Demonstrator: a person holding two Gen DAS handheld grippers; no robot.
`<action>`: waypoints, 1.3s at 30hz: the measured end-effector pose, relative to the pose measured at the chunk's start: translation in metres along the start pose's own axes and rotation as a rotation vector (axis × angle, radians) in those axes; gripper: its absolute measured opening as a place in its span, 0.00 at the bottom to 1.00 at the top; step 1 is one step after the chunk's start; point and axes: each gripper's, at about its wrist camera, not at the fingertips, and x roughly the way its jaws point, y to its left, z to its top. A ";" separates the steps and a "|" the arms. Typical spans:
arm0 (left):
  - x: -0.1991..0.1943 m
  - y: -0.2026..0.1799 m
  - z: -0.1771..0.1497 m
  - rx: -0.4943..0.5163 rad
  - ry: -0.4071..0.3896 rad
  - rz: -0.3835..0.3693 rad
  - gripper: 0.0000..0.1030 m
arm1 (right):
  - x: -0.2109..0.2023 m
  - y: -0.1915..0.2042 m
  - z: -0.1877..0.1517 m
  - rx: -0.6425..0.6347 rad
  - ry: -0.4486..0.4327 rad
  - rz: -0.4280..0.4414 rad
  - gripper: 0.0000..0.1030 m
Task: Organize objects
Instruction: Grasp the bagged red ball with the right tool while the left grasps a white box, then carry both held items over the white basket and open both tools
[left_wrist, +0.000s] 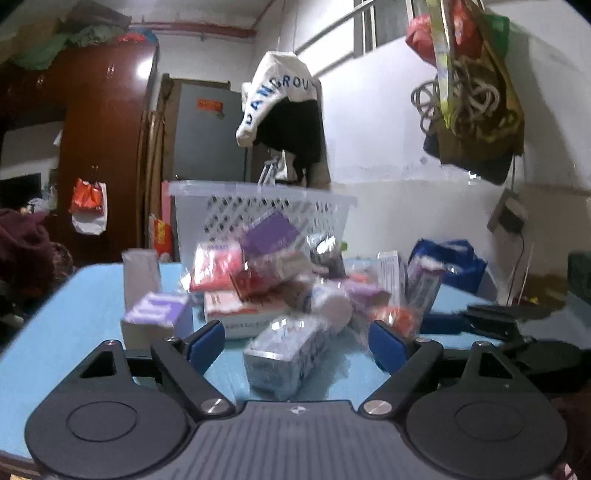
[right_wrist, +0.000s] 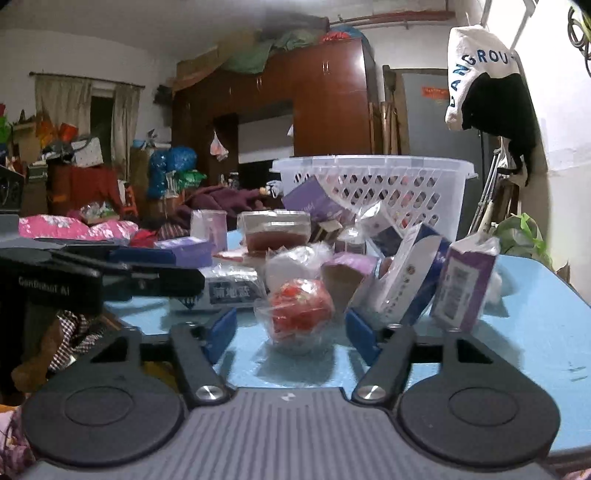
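A heap of small boxes and wrapped packets lies on a blue table in front of a white lattice basket. My left gripper is open, level with the table. A silver plastic-wrapped box lies between its blue pads, apart from both. In the right wrist view my right gripper is open around a red object in a clear bag, with a small gap on each side. The basket stands behind the heap. The left gripper shows at the left of that view.
A purple box and a pale upright box stand left of the heap. A purple carton and a white-blue box lean at the right. A blue bag sits at the far right edge. A wardrobe and hanging clothes are behind.
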 end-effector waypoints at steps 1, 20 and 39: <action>0.003 0.001 -0.003 0.005 0.009 0.004 0.86 | 0.000 0.000 -0.001 0.002 0.001 -0.002 0.53; -0.007 -0.004 -0.012 -0.011 -0.080 0.035 0.43 | -0.049 -0.016 -0.007 0.055 -0.059 -0.006 0.42; 0.015 0.042 0.108 -0.190 -0.194 -0.006 0.43 | -0.012 -0.041 0.131 -0.092 -0.179 -0.103 0.42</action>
